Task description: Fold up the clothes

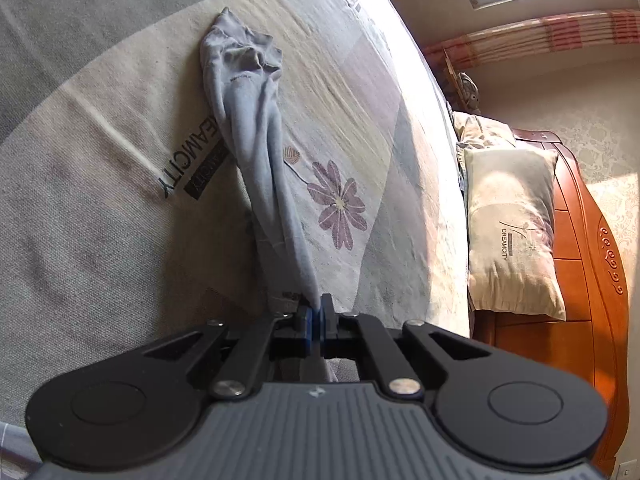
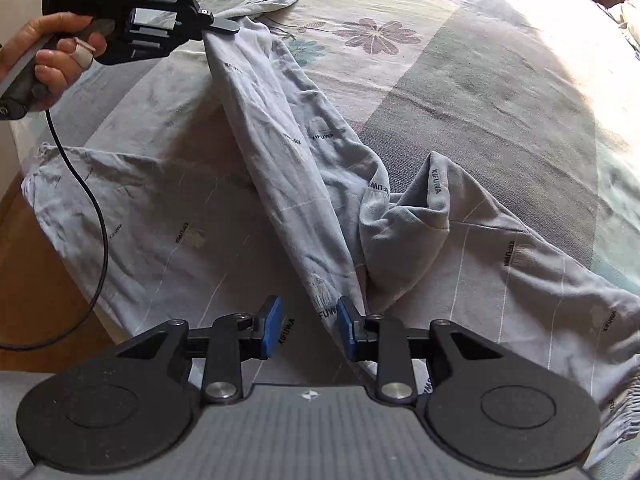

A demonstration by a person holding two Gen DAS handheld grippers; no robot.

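**Stretched fold runs straight into the open right claw**

Sunlit bedding covers the bed (image 2: pixel 500 92), a flowered sheet with a pillow (image 1: pixel 516 232) propped against the wooden headboard (image 1: pixel 588 248) off to one side. Across it lies the grey garment (image 2: pixel 168 216), printed all over with small lettering, most of it flat and rumpled on the sheet.

One part of it is lifted into a long taut band (image 2: pixel 280 152). The left gripper (image 2: pixel 222 26), held in the person's hand (image 2: pixel 60 52), is clamped tight on the far end of that band; its own camera shows the cloth pinched between the blue pads (image 1: pixel 308 322) and trailing away over the sheet.

The band's long axis runs from there diagonally down to the right gripper (image 2: pixel 310 330), whose jaws stand apart with nothing held. The near end of the band passes between them, hugging the right-hand pad (image 2: pixel 346 332). By my reckoning the right claw is the nearer one for the next grasp, and only needs to close where it is, perhaps shifting slightly rightward to centre the cloth.
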